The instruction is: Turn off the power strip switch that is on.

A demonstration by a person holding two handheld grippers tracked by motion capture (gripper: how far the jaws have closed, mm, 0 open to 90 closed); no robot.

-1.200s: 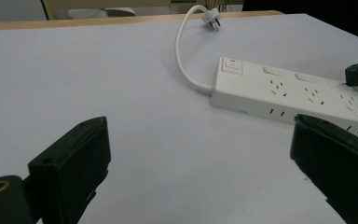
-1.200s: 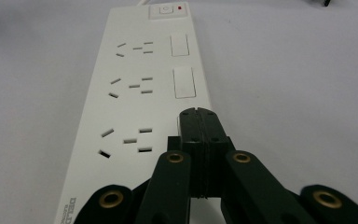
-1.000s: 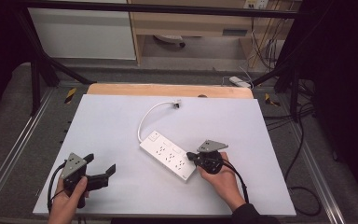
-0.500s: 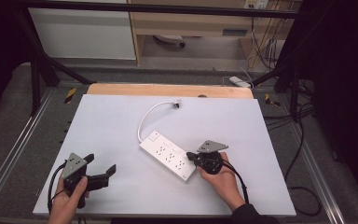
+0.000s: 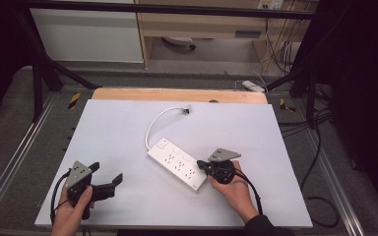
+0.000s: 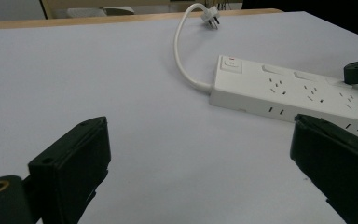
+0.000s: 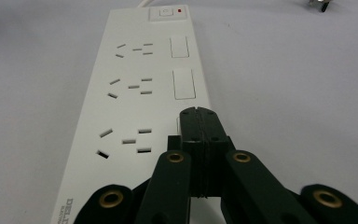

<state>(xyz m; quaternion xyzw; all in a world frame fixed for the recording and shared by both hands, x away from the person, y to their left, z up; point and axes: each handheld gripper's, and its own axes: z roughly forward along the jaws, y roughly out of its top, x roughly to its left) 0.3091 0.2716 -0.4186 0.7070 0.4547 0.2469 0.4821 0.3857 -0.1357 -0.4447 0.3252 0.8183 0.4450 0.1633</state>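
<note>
Surface: your flat white rectangular tabletop point(image 5: 118, 128), bare wood strip point(image 5: 177, 95) along its far edge.
Resting on it: one white plastic power strip point(image 5: 176, 163), lying diagonally near centre.
Cord: short white cable point(image 5: 152, 125) curving to its plug point(image 5: 187, 109), far side.

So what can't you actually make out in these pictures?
- Third switch on the power strip: right gripper view, the shut jaws of the right gripper cover it.
- Brand print: cut off by the bottom edge.
- Plug: high view, too small to count prongs.
- Left gripper: left gripper view, jaws cropped.
</note>
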